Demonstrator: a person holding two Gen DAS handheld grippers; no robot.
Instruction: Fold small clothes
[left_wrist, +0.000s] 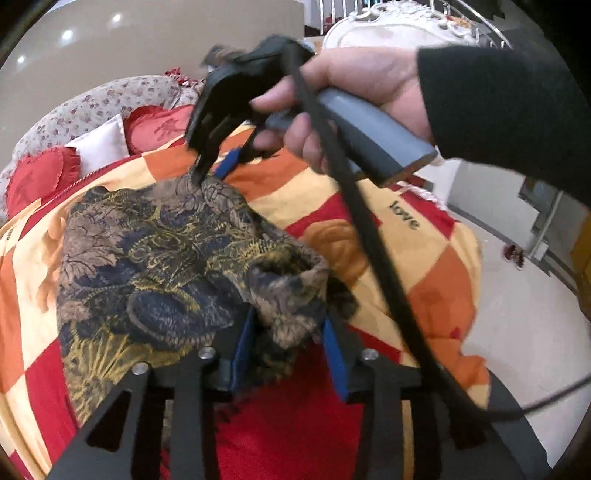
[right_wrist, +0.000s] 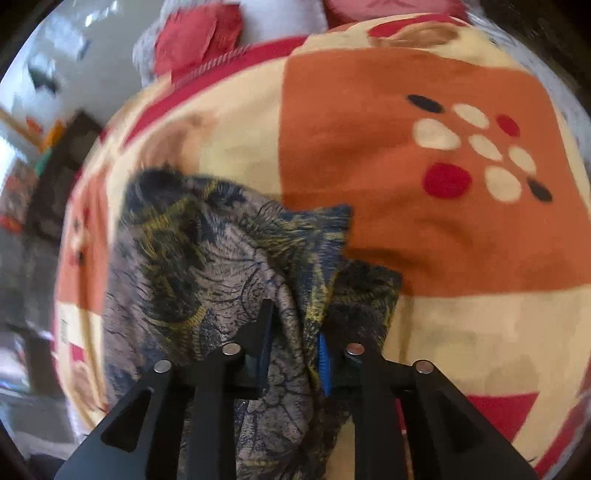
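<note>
A small garment (left_wrist: 166, 251) in brown, navy and yellow paisley print lies crumpled on a checked orange, red and cream bedspread (left_wrist: 424, 258). My left gripper (left_wrist: 289, 319) stands at its near edge; the blue pads are apart, with a loose bunch of the cloth between them. A hand (left_wrist: 362, 81) in a dark sleeve holds my right gripper (left_wrist: 212, 171) at the garment's far corner, its fingers parted and its tips touching the cloth. In the right wrist view the garment (right_wrist: 192, 251) runs up between the parted fingers of that gripper (right_wrist: 295, 317) above the bedspread (right_wrist: 406, 221).
Red heart cushions (left_wrist: 40, 177) and a white pillow (left_wrist: 99, 144) lie at the head of the bed, under a floral headboard. A black cable (left_wrist: 369, 240) hangs from the right gripper across the bed. Pale floor (left_wrist: 517, 314) lies beyond the bed's right edge.
</note>
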